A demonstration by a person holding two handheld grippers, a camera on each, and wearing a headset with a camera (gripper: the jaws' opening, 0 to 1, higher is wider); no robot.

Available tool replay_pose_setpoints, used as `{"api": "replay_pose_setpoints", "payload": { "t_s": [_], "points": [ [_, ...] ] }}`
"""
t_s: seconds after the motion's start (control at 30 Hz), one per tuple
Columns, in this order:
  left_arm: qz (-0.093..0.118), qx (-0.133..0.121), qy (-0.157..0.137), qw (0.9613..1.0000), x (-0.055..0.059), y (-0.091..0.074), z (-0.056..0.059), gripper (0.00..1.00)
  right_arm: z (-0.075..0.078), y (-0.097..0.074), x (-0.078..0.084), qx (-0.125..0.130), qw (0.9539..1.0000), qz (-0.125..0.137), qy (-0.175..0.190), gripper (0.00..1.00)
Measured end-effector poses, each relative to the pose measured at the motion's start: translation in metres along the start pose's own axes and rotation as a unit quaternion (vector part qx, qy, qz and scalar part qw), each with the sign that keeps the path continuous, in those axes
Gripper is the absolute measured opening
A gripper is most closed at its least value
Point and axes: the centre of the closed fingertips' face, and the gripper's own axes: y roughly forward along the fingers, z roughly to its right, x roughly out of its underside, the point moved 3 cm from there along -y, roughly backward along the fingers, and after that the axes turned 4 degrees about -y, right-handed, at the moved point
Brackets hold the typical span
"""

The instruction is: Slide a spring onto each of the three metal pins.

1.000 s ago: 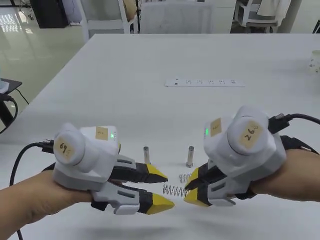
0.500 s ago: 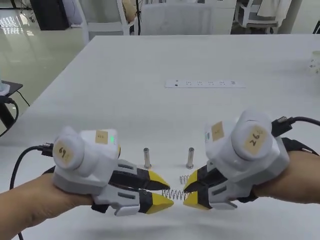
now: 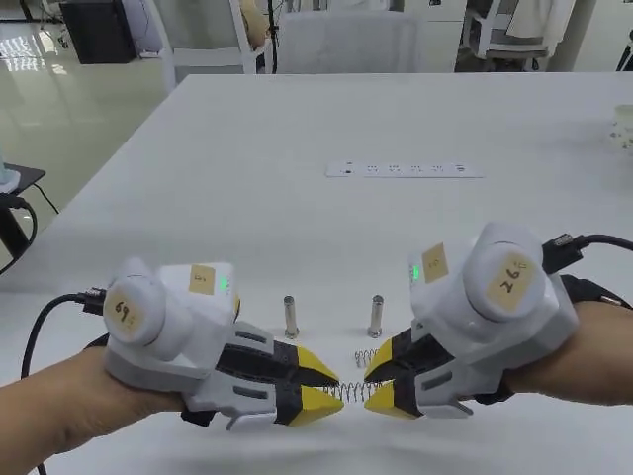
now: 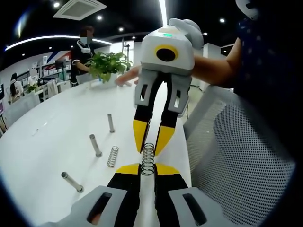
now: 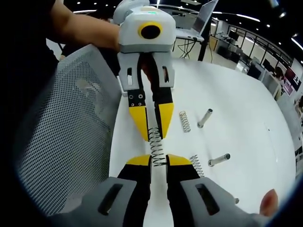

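The left gripper (image 3: pixel 338 391) and right gripper (image 3: pixel 369 389) are pointing at each other, low over the bench (image 3: pixel 297 218). Both sets of jaws are squeezing tight on one spring (image 3: pixel 353 392), one end each. Just behind, a loose spring (image 3: pixel 366 353) is lying flat. Farther back, a metal pin (image 3: pixel 290 317) and a second pin (image 3: pixel 376 315) are standing up.

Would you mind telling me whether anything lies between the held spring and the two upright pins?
Only a loose spring lies flat before the right-hand pin; the way from the held spring to the other pin looks clear.
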Motion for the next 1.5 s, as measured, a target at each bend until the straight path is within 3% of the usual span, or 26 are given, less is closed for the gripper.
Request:
{"api": "replay_pose_setpoints", "payload": {
  "t_s": [0.67, 1.23, 1.5],
  "points": [
    [0.007, 0.007, -0.002, 0.9999, -0.004, 0.000, 0.001, 0.02, -0.001, 0.003, 0.002, -0.009, 0.9997, 0.011, 0.021, 0.10],
    [0.029, 0.011, 0.008, 0.9995, -0.021, 0.000, 0.005, 0.02, -0.002, 0.005, 0.008, -0.013, 0.9994, 0.004, 0.032, 0.11],
    [0.033, 0.008, 0.007, 0.9994, -0.021, -0.001, 0.005, 0.02, -0.002, 0.004, 0.008, -0.012, 0.9994, 0.006, 0.033, 0.10]
  ]
}}
